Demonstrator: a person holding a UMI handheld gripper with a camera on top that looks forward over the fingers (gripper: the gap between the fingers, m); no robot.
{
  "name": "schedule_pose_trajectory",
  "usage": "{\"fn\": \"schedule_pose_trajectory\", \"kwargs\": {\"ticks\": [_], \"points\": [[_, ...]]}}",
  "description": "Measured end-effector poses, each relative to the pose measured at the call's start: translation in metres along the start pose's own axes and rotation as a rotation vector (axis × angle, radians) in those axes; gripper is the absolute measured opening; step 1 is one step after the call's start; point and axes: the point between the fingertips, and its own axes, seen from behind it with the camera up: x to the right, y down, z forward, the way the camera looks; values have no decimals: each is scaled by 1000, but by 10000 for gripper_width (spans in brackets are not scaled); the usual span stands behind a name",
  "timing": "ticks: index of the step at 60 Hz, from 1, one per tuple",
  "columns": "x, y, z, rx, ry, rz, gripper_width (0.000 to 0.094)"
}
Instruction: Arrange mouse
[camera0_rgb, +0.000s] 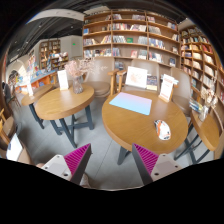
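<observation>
A small pale mouse (162, 129) lies on a round wooden table (125, 125), near its right front rim. A light blue mouse mat (130, 103) lies flat on the same table, farther back and to the left of the mouse. My gripper (112, 165) is open and empty, its two pink-padded fingers (78, 158) spread wide, well short of the table and above the grey floor. The mouse is ahead and to the right of the right finger.
A second round wooden table (65, 100) stands to the left with a white sign (63, 79) on it. White signs (137, 77) stand at the back of the near table. Bookshelves (130, 35) line the far wall. Grey floor (100, 140) lies between the tables.
</observation>
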Motion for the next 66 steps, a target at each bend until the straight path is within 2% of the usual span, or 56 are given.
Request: {"fn": "schedule_pose_trajectory", "kwargs": {"ticks": [17, 35, 55, 66], "points": [[29, -8, 14, -37, 57, -3, 855], [97, 12, 28, -106, 152, 33, 852], [188, 35, 32, -118, 303, 100, 851], [214, 45, 43, -107, 306, 134, 856]]}}
